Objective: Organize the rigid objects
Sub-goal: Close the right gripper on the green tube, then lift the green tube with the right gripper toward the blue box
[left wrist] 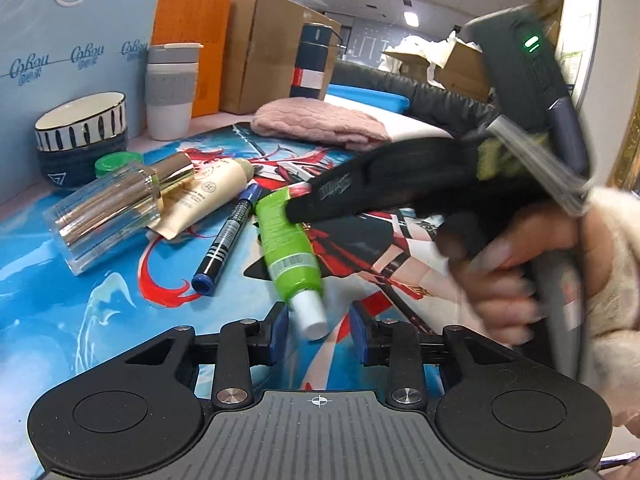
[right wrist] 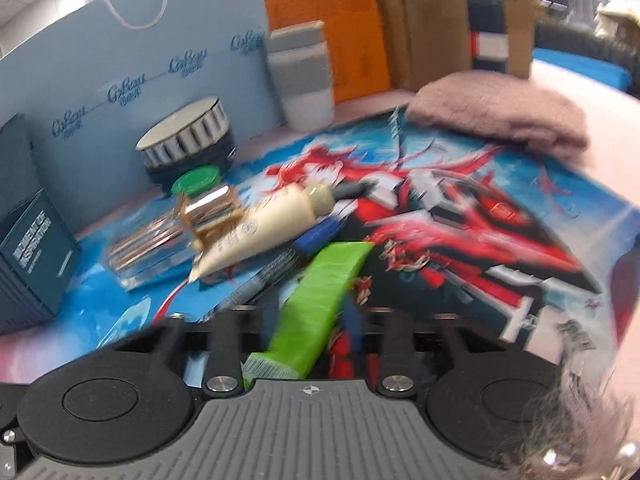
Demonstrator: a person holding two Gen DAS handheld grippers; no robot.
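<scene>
- My right fingers (right wrist: 308, 344) are clamped on the green tube (right wrist: 316, 308); it sticks out ahead of them, above the surface (right wrist: 500, 216)
- My left fingers (left wrist: 319, 334) are apart; the tube's white cap (left wrist: 310, 314) sits between them
- The blue marker (left wrist: 226, 236) lies left of the tube

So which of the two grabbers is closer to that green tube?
Right. The right gripper has the green tube between its jaws, gripping it. The left gripper is open just short of the tube's white cap, not touching it.
</scene>
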